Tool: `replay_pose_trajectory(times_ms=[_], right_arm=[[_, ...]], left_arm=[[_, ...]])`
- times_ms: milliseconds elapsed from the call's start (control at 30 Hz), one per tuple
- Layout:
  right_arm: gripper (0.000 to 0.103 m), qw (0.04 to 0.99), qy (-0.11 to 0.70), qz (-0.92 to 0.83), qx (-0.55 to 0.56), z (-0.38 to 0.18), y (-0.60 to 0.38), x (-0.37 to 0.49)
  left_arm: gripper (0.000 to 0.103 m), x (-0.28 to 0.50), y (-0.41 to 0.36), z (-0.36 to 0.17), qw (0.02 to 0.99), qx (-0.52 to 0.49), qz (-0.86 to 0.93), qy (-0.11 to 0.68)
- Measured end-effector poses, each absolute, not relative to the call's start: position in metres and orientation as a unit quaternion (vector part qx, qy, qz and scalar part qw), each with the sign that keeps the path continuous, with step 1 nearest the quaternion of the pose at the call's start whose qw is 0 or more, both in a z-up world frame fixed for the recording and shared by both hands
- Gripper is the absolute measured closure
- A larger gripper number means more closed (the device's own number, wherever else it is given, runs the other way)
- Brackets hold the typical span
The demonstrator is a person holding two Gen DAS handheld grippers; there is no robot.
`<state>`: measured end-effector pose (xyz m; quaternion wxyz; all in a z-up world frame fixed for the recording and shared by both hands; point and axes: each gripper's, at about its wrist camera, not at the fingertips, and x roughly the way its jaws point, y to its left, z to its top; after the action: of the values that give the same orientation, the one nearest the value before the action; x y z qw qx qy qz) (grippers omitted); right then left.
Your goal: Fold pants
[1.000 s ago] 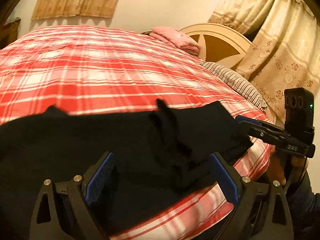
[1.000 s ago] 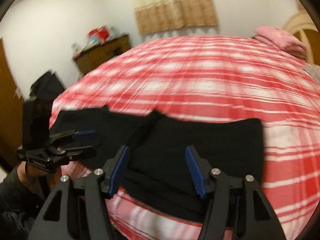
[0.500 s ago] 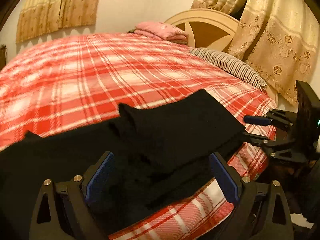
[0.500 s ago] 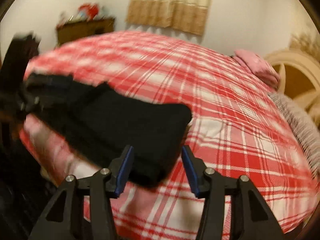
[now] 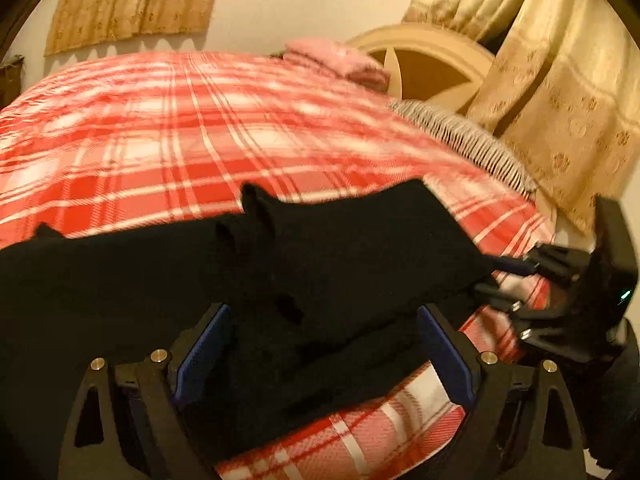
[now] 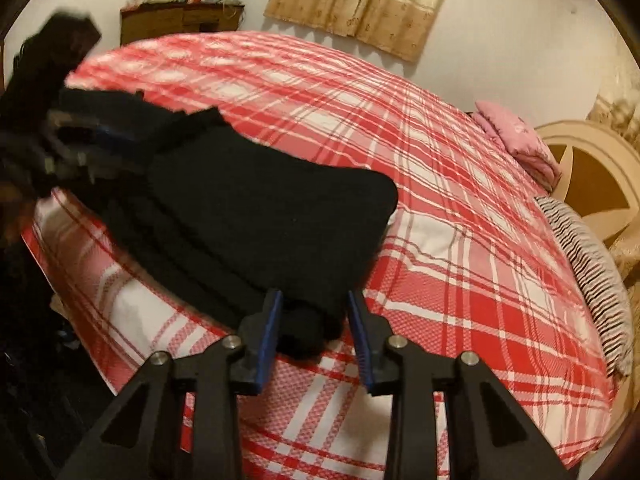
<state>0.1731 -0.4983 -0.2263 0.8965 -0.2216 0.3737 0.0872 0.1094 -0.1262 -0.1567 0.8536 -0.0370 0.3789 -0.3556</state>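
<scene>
Pants [image 6: 256,216] on bed [image 6: 460,264] edge. Right gripper [image 6: 314,332] jaws just been closing round corner, pads not yet pinching. Left gripper [image 5: 320,356] wide open over cloth. Next: clamp, then lift to fold.

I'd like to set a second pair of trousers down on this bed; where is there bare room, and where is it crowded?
The widest free patch is the plaid cover between the black pants and the pink pillow, running back to the wall. A narrower strip lies between the pants and the striped pillow. The near edge is crowded: the pants, the left gripper and the right gripper.
</scene>
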Motion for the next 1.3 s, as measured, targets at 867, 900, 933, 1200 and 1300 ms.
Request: replay_pose_trajectory(times_ms=[867, 900, 933, 1200, 1300], right_arm=[[0.088, 0.903, 0.352, 0.070, -0.236, -0.231, -0.493, 0.176], [0.089, 0.905, 0.350, 0.072, -0.231, -0.229, -0.493, 0.174], [0.090, 0.907, 0.346, 0.072, -0.228, -0.225, -0.494, 0.173], [0.090, 0.901, 0.343, 0.104, -0.247, -0.207, -0.495, 0.162], [0.090, 0.883, 0.365, 0.108, -0.276, -0.223, -0.491, 0.165]], left_arm=[[0.100, 0.121, -0.144, -0.153, 0.857, -0.001, -0.335, 0.391], [0.100, 0.119, -0.140, -0.146, 0.859, -0.005, -0.337, 0.384], [0.100, 0.118, -0.135, -0.141, 0.860, -0.010, -0.341, 0.380], [0.100, 0.110, -0.123, -0.148, 0.847, -0.014, -0.350, 0.401], [0.100, 0.111, -0.126, -0.178, 0.834, -0.014, -0.343, 0.431]])
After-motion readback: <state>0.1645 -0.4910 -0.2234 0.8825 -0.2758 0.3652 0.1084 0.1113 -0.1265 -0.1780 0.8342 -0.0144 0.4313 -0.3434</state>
